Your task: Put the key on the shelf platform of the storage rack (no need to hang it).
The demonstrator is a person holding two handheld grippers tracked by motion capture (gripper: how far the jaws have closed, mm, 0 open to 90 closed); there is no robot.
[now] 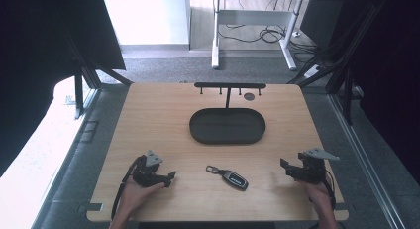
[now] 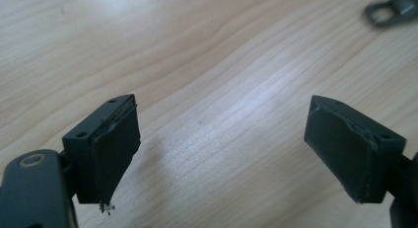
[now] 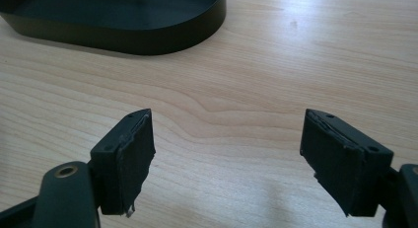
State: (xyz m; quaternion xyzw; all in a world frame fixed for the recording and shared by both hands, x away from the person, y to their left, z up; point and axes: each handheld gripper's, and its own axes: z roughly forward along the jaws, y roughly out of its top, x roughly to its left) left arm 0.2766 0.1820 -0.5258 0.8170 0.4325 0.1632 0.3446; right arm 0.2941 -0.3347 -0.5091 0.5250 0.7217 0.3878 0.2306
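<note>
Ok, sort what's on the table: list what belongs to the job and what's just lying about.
Job:
- car key fob, lying between the tools
- left tool, open
- right tool, open

Lying about:
- black oval tray
- hook rack behind it

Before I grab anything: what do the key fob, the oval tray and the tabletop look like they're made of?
The small dark key fob looks like smooth plastic with a grey metal-looking loop at one end; too small to be sure. The black oval tray has thin, even walls with a matte sheen, probably painted metal or hard plastic. The pale wooden tabletop shows clear grain lines with a smooth, lightly glossy finish, possibly laminate.
</note>
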